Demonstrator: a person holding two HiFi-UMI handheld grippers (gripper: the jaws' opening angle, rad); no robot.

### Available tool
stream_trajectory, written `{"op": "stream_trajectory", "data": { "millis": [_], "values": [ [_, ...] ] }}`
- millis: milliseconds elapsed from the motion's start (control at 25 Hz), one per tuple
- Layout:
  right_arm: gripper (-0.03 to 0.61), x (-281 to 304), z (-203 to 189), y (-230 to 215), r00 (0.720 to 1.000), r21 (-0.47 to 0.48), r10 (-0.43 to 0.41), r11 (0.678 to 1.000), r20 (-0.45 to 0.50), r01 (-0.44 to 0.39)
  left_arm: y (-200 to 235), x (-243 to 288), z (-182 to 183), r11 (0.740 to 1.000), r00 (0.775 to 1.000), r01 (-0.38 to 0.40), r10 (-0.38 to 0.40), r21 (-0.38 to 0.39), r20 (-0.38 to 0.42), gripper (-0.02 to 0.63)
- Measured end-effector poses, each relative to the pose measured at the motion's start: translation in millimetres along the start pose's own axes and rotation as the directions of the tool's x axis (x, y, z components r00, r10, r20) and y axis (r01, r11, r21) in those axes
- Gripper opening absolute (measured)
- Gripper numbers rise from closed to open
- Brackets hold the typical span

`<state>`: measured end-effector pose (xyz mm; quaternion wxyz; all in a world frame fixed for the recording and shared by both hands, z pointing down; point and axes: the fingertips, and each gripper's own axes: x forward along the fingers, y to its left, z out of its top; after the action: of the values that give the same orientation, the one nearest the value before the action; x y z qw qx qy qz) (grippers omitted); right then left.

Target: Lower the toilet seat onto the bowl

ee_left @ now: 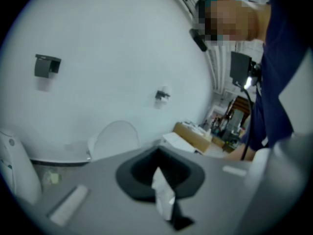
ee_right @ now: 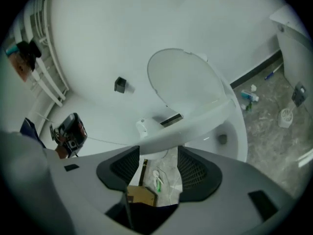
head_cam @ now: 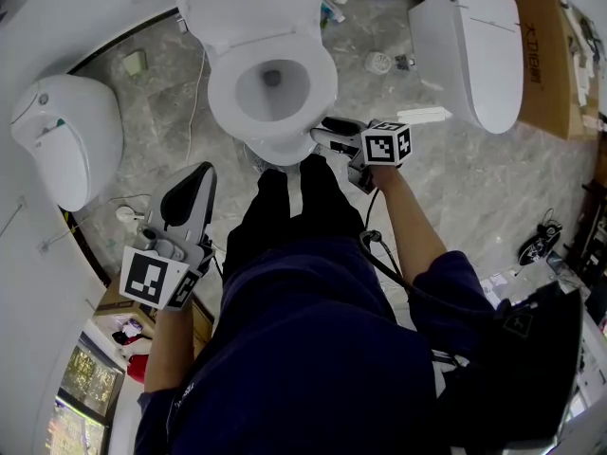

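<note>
Grey marbled floor (head_cam: 474, 188), littered w/ small bits, runs up to a plain white wall (ee_left: 107, 48). Toilet seat (head_cam: 228, 98) lies down over the bowl (head_cam: 285, 98); lid (head_cam: 248, 8) is upright at the floor's wall edge. Can't tell if the seat rests fully. R gripper (head_cam: 322, 133) is at the bowl's front-right rim, jaws wide apart, seat edge just past the tips, pads not pressing it. L gripper (head_cam: 194, 183) is held well apart, low by the person's leg, jaws together, nothing in them. Two more toilets stand on the floor: one near its left edge (head_cam: 62, 136), one towards its far right (head_cam: 469, 50), beside a cardboard box (head_cam: 545, 55). Shoes (head_cam: 539, 243) are at the right edge.
</note>
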<state>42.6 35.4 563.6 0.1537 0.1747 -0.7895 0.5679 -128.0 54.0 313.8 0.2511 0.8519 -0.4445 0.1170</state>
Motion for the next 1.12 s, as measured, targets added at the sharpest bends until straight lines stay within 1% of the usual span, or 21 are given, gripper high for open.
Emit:
{"op": "stream_trajectory", "data": {
  "millis": [40,200,320,440,520,560,680,800,1000,1120],
  "values": [
    [0.225,1,1,1,1.0,0.024,0.013,1.0,0.009,-0.013,1,0,-2,1.0,1.0,-0.003,0.003,0.006,-0.007,0.002],
    [0.225,2,-3,-5,1.0,0.092,0.002,0.996,0.026,-0.005,-1,2,-3,1.0,1.0,-0.002,0.002,0.005,-0.01,0.002],
    [0.225,1,-6,-8,0.999,0.124,0.003,0.992,0.032,-0.007,-4,5,-3,1.0,1.0,0.004,-0.004,-0.007,-0.003,0.002],
    [0.225,1,-5,-9,0.997,0.201,0.029,0.979,0.068,-0.043,-6,8,-3,1.0,1.0,0.012,-0.012,-0.02,0.004,0.002],
    [0.224,2,-6,-11,0.996,0.244,0.032,0.968,0.085,-0.052,-10,11,1,0.998,0.999,0.03,-0.028,-0.046,0.036,0.002],
    [0.218,2,-8,-13,0.996,0.25,0.028,0.967,0.085,-0.048,-11,11,1,0.998,0.999,0.033,-0.031,-0.049,0.039,0.002],
    [0.216,2,-15,-16,0.998,0.255,0.023,0.966,0.067,-0.039,-8,9,-8,1.0,1.0,0.014,-0.014,-0.022,-0.008,0.002],
    [0.21,3,-25,-21,0.999,0.268,0.022,0.963,0.05,-0.035,-11,13,-4,0.999,0.999,0.03,-0.029,-0.044,0.021,0.002],
    [0.197,3,-34,-25,0.999,0.289,0.018,0.957,0.049,-0.032,-7,11,-14,1.0,1.0,0.011,-0.011,-0.022,-0.021,0.002],
    [0.19,4,-39,-26,0.999,0.302,0.017,0.953,0.045,-0.03,-7,11,-17,1.0,1.0,0.013,-0.013,-0.02,-0.027,0.002]
  ]
}}
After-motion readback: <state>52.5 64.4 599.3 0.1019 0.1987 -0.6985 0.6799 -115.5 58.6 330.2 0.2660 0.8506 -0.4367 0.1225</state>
